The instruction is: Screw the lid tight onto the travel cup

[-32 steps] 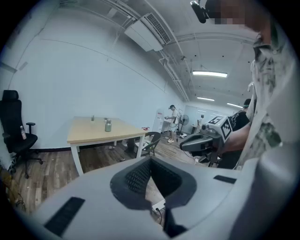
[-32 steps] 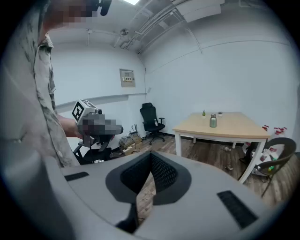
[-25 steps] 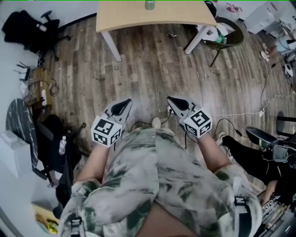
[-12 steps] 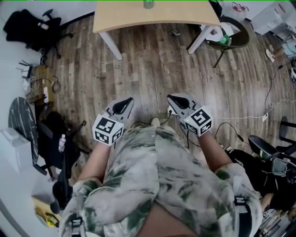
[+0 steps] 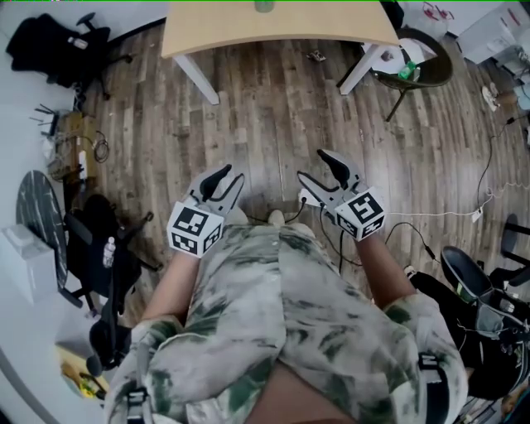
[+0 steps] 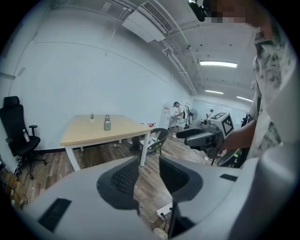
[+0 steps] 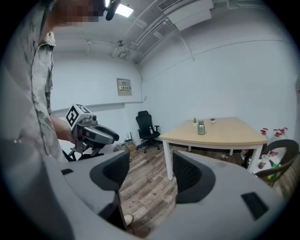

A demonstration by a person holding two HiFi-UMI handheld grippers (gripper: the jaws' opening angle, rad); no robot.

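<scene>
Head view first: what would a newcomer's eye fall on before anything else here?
Two claws are held out over the wood floor, close in front of the person: the left claw and the right claw. The jaws of both have just been opening, with nothing between them. Across the room, the small metal travel cup stands on the pale wooden table, far from both claws.
</scene>
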